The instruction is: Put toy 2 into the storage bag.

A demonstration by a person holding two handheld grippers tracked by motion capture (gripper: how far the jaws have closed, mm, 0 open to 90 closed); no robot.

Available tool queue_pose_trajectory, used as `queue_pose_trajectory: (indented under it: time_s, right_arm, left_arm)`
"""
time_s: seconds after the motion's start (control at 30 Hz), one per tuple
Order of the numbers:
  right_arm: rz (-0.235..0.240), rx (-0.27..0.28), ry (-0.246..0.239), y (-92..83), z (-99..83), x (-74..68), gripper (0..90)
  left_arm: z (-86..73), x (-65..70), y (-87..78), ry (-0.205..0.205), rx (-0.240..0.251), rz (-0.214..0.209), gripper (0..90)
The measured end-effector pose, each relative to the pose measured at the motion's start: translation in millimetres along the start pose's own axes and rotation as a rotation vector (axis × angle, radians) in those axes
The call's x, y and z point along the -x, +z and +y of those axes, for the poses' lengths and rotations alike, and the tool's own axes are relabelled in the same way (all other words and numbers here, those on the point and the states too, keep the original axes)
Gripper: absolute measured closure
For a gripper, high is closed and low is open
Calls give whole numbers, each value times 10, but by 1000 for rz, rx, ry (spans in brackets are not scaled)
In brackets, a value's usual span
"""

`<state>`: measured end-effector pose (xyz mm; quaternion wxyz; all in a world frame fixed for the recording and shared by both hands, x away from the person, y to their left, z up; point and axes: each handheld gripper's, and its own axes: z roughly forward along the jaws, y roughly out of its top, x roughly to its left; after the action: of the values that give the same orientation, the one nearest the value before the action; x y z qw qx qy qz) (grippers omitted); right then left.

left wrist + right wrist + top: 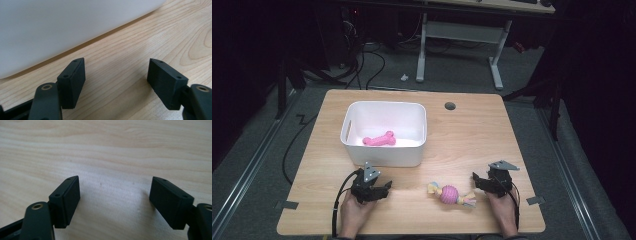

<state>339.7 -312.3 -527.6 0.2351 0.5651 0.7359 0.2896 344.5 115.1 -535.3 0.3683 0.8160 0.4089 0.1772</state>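
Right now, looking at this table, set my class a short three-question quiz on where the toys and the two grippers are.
1. True or false: the pink bone toy lies inside the white bin.
2. Which gripper is nearer the rope ball toy? A. left gripper B. right gripper
3. Fill in: between the fingers of the right gripper there is only bare ____.

Key
1. True.
2. B; the toy lies on the table just beside it, untouched.
3. Table; both grippers stand open and hold nothing.
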Motion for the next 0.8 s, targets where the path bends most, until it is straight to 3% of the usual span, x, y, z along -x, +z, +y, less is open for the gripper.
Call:
queue_pose_trajectory:
  time_s: [0.23, 0.33, 0.37, 0.47, 0.67, 0.73, 0.8]
  right_arm:
    - [62, -29, -47, -63, -8, -29, 255]
    - [29, -11, -73, -142, 7, -59, 247]
    - [54, 10, -65, -201, 29, -58, 247]
    - [59, 44, -92, -316, 70, -93, 248]
    - [108, 29, -131, -420, 136, -147, 250]
    - [145, 15, -158, -477, 143, -197, 252]
    - [147, 16, -171, -489, 140, -207, 254]
  left_arm:
    - [0, 0, 0, 0, 0, -1, 308]
    - [-2, 1, -2, -1, 0, 0, 308]
    - [-3, 2, -3, -2, 0, -1, 307]
    - [-8, 5, -6, 0, 0, -3, 298]
    - [-7, 5, -5, -1, 0, -3, 297]
    - [-7, 5, -5, -1, 0, -3, 297]
    - [-7, 5, -5, -1, 0, -3, 297]
